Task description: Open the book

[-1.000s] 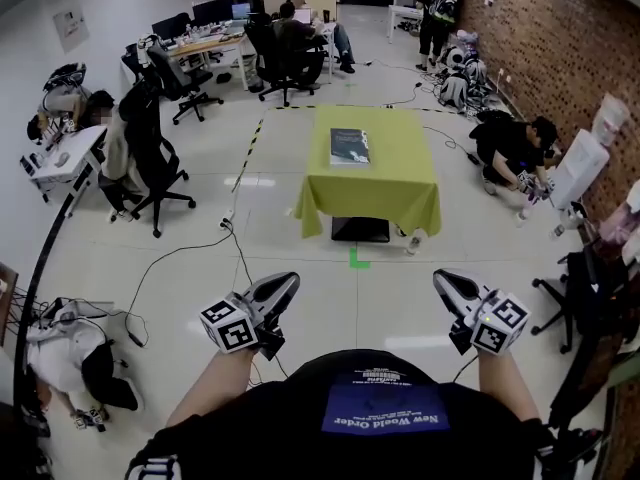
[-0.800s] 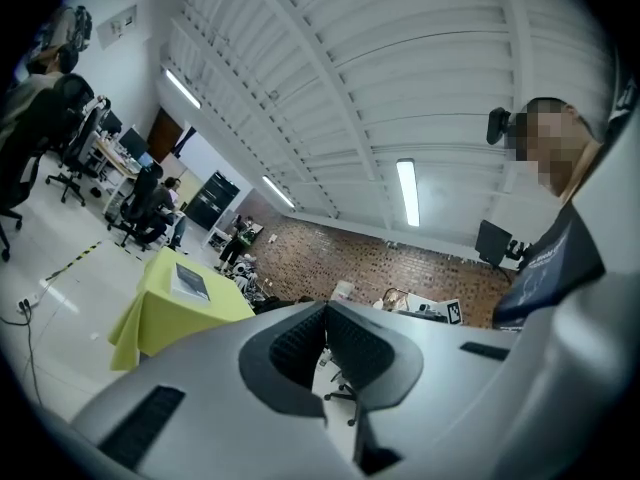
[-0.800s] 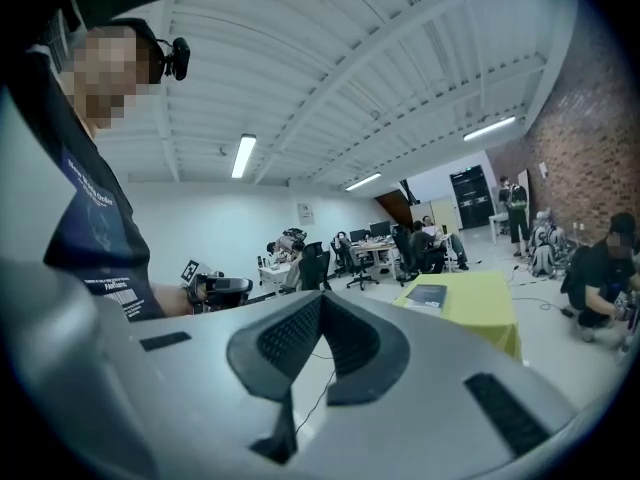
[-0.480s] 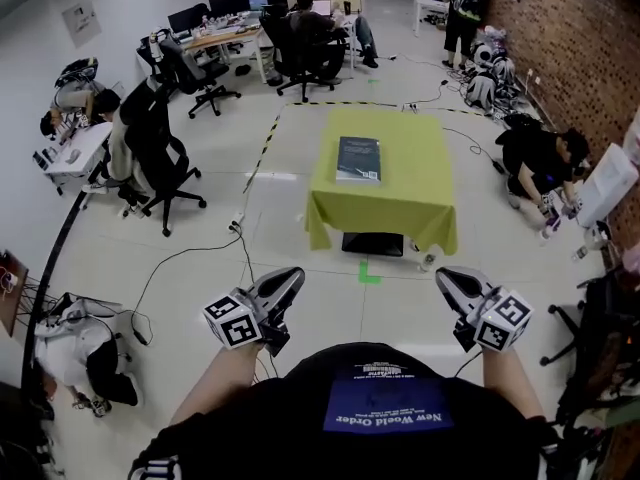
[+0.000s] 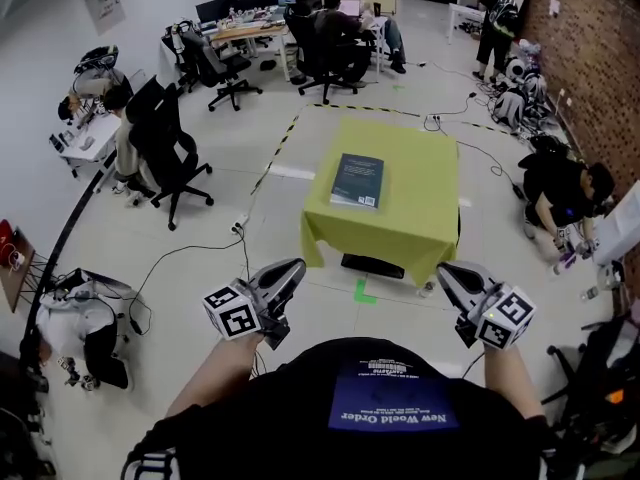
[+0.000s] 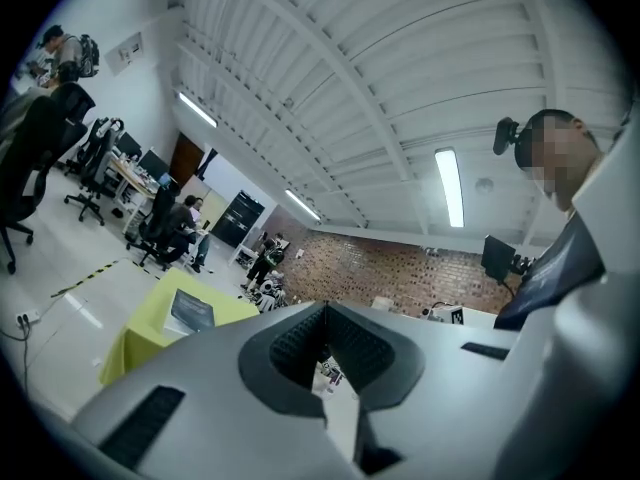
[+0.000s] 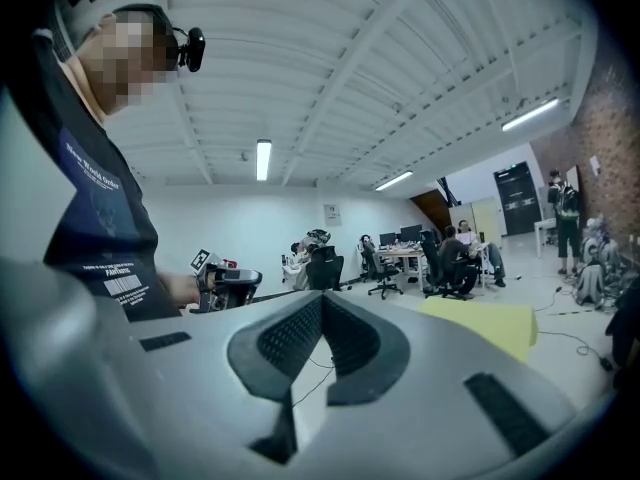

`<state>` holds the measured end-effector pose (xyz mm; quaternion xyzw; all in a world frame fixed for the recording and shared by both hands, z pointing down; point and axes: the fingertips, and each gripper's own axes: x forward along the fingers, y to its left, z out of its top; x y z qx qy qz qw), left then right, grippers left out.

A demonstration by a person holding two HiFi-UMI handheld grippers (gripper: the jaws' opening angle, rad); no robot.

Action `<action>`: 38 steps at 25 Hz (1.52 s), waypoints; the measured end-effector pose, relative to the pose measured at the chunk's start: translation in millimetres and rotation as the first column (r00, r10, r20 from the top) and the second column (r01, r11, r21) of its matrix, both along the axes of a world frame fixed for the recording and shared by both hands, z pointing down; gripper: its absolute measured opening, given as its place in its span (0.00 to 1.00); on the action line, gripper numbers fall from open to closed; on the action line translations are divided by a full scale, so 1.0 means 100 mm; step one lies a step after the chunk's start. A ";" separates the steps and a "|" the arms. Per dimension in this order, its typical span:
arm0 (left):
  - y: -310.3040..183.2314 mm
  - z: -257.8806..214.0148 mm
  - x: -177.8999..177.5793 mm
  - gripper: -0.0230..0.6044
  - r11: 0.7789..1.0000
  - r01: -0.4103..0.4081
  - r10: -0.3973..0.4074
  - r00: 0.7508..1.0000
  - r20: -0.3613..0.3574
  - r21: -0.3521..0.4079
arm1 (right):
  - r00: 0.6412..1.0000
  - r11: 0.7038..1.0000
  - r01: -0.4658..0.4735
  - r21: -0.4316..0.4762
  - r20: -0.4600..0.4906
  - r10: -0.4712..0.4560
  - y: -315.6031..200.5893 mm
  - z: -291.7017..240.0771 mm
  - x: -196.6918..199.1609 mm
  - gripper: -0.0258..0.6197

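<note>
A dark closed book (image 5: 358,181) lies flat on a small table under a yellow-green cloth (image 5: 425,223), out ahead of me in the middle of the room. My left gripper (image 5: 292,268) and right gripper (image 5: 444,271) are held level in front of my body, well short of the table, both shut with nothing between them. In the left gripper view the shut jaws (image 6: 325,306) point past the book (image 6: 192,311) on the cloth (image 6: 140,340). The right gripper view has its shut jaws (image 7: 322,298) beside the cloth's corner (image 7: 485,325), with the left gripper (image 7: 226,280) at the side.
Black office chairs (image 5: 165,153) and desks (image 5: 245,30) stand at the left and back. People crouch on the floor at the left (image 5: 85,333) and right (image 5: 565,190). Cables (image 5: 190,253) run across the floor. A green tape mark (image 5: 362,290) lies before the table, a black box (image 5: 372,265) under it.
The table and book have come closer and sit lower in the head view as I walk towards them. Both grippers keep their pose in front of me, still shut.
</note>
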<state>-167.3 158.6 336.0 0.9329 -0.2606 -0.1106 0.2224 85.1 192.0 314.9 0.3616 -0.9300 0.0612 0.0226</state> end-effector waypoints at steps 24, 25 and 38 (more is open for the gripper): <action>-3.33 0.78 0.39 0.05 0.955 -0.243 0.254 0.966 0.042 -0.171 | 0.965 0.963 -0.254 -0.092 0.043 0.259 -2.74 0.19 0.14 0.02; -3.41 0.84 0.45 0.05 0.955 -0.233 0.247 0.967 0.055 -0.186 | 0.966 0.964 -0.250 -0.095 0.048 0.255 -2.82 0.23 0.22 0.02; -3.82 1.61 1.13 0.05 0.876 0.194 -0.120 0.975 0.189 -0.442 | 0.993 0.991 0.083 -0.106 0.087 -0.074 -3.92 0.25 1.19 0.02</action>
